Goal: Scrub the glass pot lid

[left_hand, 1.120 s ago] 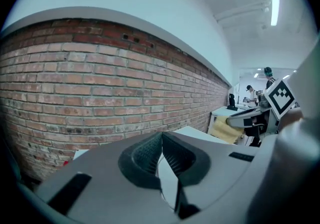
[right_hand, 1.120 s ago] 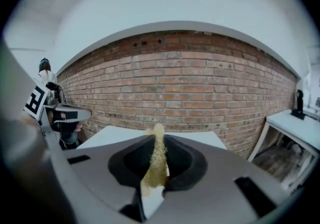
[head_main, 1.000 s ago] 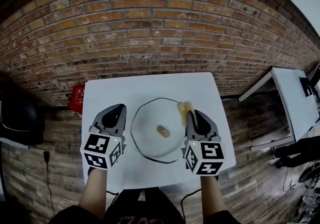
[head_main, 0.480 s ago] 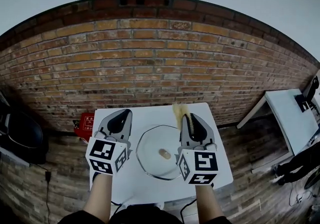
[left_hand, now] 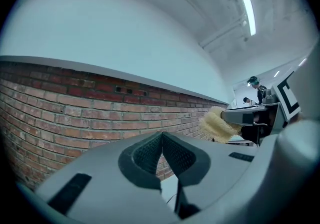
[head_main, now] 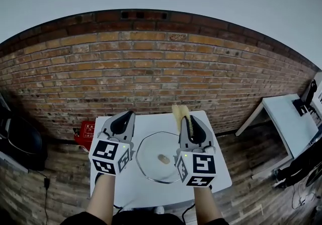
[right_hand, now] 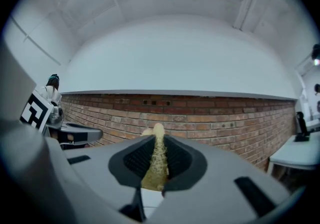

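Observation:
The glass pot lid (head_main: 160, 162) lies flat on the small white table (head_main: 211, 178), its tan knob (head_main: 163, 159) in the middle. My right gripper (head_main: 187, 123) is raised above the lid's right side and is shut on a yellow scrub sponge (head_main: 180, 114), whose end sticks out past the jaws. In the right gripper view the sponge (right_hand: 157, 160) fills the gap between the jaws. My left gripper (head_main: 123, 121) is lifted over the table's left part, shut with nothing in it. In the left gripper view the sponge (left_hand: 216, 124) shows at the right.
A brick wall (head_main: 151, 68) rises right behind the table. A red box (head_main: 86, 132) sits on the floor at the table's left. Another white table (head_main: 287, 118) stands at the far right. Brick floor surrounds the table.
Both grippers have risen off the lid and tilted up toward the wall, the right one still holding the sponge. The head view has lifted, so the table looks smaller.

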`<state>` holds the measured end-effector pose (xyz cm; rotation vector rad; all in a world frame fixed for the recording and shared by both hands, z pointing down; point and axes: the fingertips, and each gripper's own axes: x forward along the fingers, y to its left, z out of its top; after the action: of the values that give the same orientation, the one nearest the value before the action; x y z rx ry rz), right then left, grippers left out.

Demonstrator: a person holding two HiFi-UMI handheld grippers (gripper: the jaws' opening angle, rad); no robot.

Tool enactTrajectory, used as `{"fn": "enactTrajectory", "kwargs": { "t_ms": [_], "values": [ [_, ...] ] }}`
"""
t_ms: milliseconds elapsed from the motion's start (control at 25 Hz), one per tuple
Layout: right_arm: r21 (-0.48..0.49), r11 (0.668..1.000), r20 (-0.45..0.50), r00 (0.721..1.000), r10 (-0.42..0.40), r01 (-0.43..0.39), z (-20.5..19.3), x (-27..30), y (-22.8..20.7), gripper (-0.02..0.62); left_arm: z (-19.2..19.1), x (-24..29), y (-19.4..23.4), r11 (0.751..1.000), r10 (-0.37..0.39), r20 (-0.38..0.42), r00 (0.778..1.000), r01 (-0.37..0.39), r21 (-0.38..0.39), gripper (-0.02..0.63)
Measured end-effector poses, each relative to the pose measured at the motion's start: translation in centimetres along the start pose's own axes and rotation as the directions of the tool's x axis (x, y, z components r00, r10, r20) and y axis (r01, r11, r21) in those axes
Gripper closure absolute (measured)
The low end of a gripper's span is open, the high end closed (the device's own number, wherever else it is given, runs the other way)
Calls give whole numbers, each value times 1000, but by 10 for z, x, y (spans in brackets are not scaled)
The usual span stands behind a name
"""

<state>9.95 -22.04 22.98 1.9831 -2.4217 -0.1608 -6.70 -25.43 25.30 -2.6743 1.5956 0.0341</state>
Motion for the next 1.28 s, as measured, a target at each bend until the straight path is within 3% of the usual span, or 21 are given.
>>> {"fn": "enactTrajectory", "kwargs": {
  "t_ms": [1280],
  "values": [
    [-22, 999, 1, 1000, 27, -27, -10, 12, -1, 538, 3, 15, -12, 1000, -14, 9, 1000, 14, 2, 597]
  ]
}}
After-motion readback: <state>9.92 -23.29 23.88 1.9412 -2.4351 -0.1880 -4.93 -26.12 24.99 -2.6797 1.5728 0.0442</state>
